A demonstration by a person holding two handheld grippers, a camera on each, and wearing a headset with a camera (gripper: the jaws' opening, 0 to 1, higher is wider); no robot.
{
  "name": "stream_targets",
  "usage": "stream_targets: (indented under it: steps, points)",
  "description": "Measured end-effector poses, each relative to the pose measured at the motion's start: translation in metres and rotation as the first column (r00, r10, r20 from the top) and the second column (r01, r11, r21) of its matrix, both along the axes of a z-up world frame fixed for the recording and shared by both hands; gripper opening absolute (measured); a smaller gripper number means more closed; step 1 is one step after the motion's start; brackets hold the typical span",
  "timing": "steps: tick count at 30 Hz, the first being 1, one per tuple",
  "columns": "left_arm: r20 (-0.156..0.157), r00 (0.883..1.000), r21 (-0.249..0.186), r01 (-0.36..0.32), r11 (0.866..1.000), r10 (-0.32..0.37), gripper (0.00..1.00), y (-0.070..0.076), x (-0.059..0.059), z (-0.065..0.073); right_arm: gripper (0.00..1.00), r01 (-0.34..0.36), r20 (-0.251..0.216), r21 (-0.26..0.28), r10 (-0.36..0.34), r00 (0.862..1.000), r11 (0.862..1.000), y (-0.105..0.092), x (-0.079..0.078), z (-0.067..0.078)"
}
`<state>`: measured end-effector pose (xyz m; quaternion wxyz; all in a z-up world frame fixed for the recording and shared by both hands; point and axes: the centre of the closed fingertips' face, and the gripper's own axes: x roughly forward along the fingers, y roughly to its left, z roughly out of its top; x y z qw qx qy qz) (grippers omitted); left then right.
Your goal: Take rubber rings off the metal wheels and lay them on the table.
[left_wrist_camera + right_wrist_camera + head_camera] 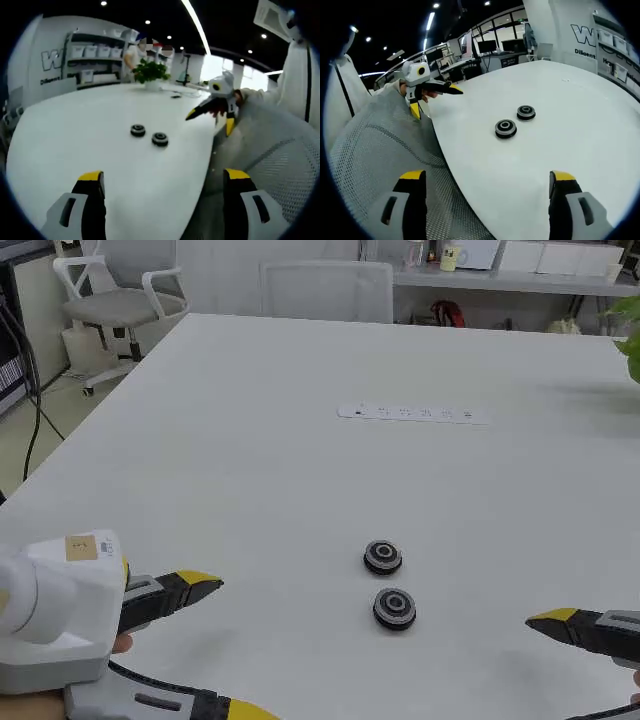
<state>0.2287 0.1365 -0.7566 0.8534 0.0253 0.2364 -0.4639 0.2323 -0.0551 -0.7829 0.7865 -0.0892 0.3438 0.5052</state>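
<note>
Hovering apart and empty, left tongs (pixel 162 175) and right tongs (pixel 486 175) flank two wheels (pixel 383 557) on the desk (pixel 300 440), rings (pixel 379 611) not yet removed. Next: clamp one wheel, pinch its ring.

White surface (pixel 300 440) with inset power strip (pixel 414 414), office chairs (pixel 115 290) behind, shelves (pixel 95 62), ceiling spotlights (pixel 147 22).

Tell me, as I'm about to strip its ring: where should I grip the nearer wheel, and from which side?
Probably from straight above. The nearer wheel lies flat on the table, hub up, so its black ring is the part that offers two opposite sides. Pinch across that ring, jaws low.
</note>
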Motion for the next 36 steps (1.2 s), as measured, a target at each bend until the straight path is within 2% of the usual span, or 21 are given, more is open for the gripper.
stream_targets:
  steps: [36]
  points:
    - [-0.003, 1.0, -0.009, -0.004, 1.0, 0.004, 1.0, -0.0008, -0.0007, 0.0013, 0.98, 0.021, 0.005, -0.008, -0.021, 1.0, 1.0, -0.0015, 0.0003, 0.0004]
